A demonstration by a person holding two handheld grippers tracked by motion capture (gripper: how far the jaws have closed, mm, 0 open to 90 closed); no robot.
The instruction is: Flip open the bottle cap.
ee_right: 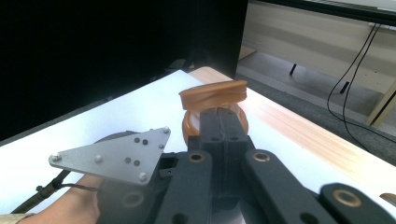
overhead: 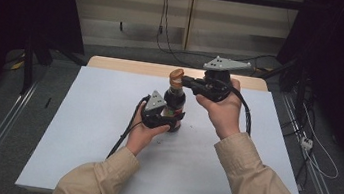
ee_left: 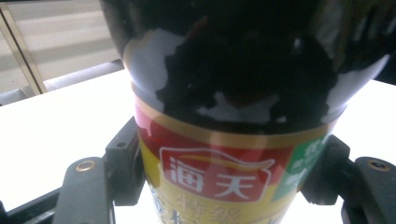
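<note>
Near the middle of the white tabletop [overhead: 104,133] stood the dark sauce bottle [overhead: 175,106], its labelled body clamped between the jaws of the left hand-held gripper [overhead: 159,118]. The right hand-held gripper [overhead: 185,81], jaws pressed together, sat at the orange flip cap [ee_right: 214,95], which stood lifted. The cap would probably yield best to a short, level push while the left grip held the bottle upright and steady.

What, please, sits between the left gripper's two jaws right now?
The dark sauce bottle, its labelled body clamped by the left gripper, as the left gripper view shows.
</note>
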